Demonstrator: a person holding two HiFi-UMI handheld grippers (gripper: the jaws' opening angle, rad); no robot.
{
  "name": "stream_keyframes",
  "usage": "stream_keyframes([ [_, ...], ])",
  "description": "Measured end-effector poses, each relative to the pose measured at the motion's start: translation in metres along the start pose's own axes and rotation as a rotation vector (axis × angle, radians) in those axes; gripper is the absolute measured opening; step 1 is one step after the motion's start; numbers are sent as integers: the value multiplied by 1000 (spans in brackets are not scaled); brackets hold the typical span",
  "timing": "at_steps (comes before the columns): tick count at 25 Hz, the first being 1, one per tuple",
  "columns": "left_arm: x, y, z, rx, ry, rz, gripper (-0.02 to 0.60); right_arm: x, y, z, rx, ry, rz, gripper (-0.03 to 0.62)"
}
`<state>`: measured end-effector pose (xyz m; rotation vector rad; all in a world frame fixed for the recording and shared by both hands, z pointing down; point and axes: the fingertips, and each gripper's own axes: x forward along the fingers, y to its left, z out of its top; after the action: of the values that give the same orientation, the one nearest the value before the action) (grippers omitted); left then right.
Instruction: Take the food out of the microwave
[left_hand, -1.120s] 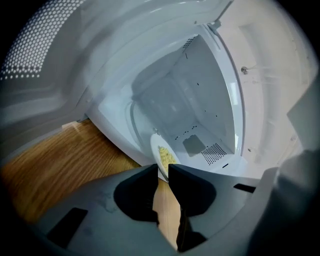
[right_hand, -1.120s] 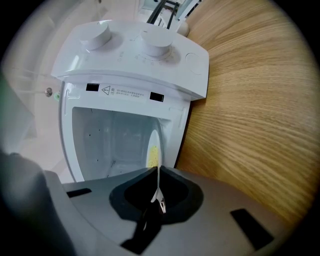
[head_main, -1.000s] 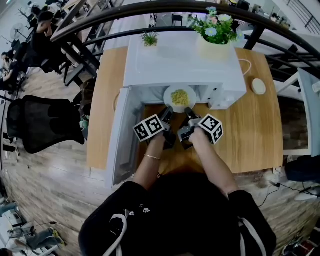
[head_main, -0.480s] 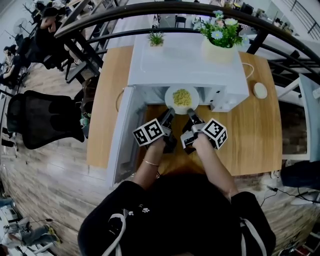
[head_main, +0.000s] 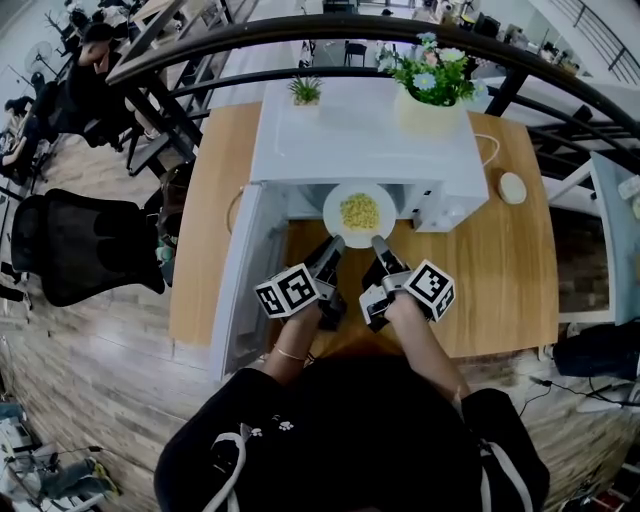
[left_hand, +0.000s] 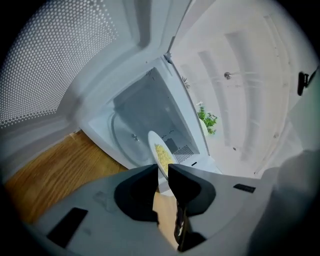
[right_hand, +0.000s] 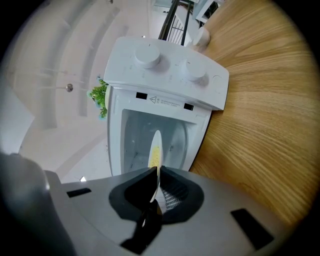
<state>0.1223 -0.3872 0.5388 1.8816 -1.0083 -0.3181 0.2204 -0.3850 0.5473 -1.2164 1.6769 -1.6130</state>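
A white plate (head_main: 336, 206) of yellow food (head_main: 360, 212) is held level at the mouth of an open white microwave (head_main: 365, 130), above a wooden worktop (head_main: 500, 270). The plate's rim is pinched at 7 o'clock by the left tool (head_main: 334, 244) and at 5 o'clock by the right tool (head_main: 378, 243). Both tools' jaws are closed narrowly on the rim. The microwave's door (head_main: 245, 270) is seen swung open at 9 o'clock.

Microwave (head_main: 360, 130) on table (head_main: 500, 270); door (head_main: 245, 275) open at its left. On microwave: plant (head_main: 305, 92) left, flowers (head_main: 432, 100) right. Plate (head_main: 359, 213) at microwave's mouth, left gripper (head_main: 333, 245) and right gripper (head_main: 378, 243) on its near rim. Chair (head_main: 80, 245) left of table.
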Motion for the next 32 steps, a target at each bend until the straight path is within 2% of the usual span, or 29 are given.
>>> stream_keyframes([
  [4, -8, -11, -3, 33, 9, -16, 66, -11, 8, -2, -25, 7, 18, 18],
  [13, -18, -29, 0, 54, 23, -60, 66, -25, 26, -3, -28, 10, 44, 20],
  [24, -40, -56, -6, 51, 34, -112, 63, -54, 40, -8, -57, 17, 58, 23],
  [32, -42, -56, -4, 47, 24, -107, 63, -53, 42, -11, -56, 18, 58, 26],
])
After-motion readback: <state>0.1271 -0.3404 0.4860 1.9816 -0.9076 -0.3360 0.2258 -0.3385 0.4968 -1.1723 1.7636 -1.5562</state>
